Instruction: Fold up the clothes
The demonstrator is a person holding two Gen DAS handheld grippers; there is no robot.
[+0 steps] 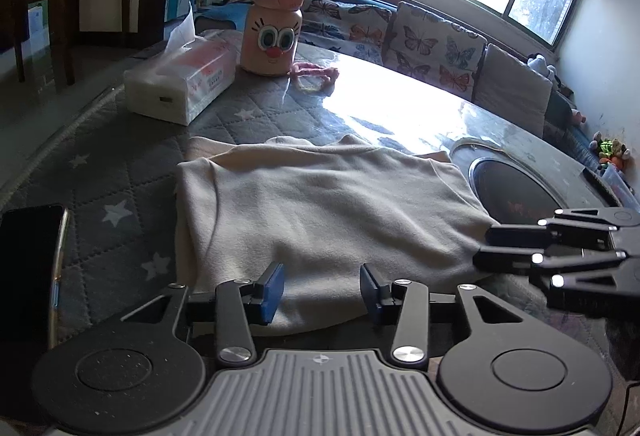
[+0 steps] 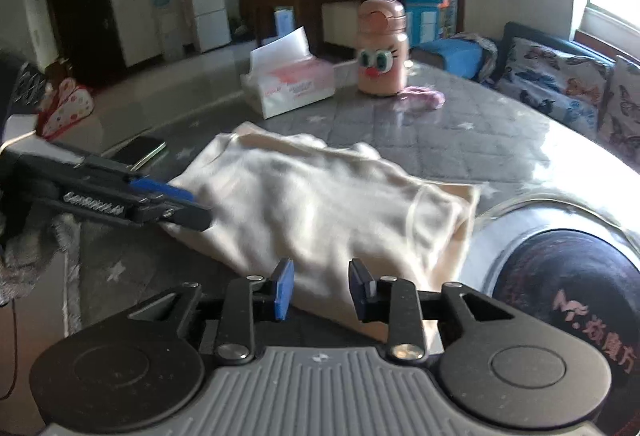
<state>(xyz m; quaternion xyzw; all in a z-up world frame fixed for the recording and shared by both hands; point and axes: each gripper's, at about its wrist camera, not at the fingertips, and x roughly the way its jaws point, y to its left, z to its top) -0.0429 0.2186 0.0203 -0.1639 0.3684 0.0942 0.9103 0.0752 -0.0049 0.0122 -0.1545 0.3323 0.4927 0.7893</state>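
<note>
A cream garment [image 1: 320, 212] [image 2: 320, 204] lies folded into a rough rectangle on the grey star-quilted table cover [image 1: 120, 176]. My left gripper [image 1: 322, 292] is open, its blue-padded fingers straddling the garment's near edge, with cloth showing in the gap. In the right wrist view the left gripper [image 2: 196, 206] reaches in from the left at the garment's left corner. My right gripper [image 2: 322, 288] is open over the garment's near right edge. In the left wrist view the right gripper [image 1: 484, 247] comes in from the right, at the garment's right corner.
A tissue box [image 1: 180, 84] and a pink bottle with a cartoon face [image 1: 274, 36] stand at the far side, with a pink cord [image 1: 316, 74] beside the bottle. A dark phone [image 1: 28, 268] lies to the left. A round dark inset [image 1: 520, 192] sits right of the garment. Butterfly cushions [image 1: 432, 44] line a sofa behind.
</note>
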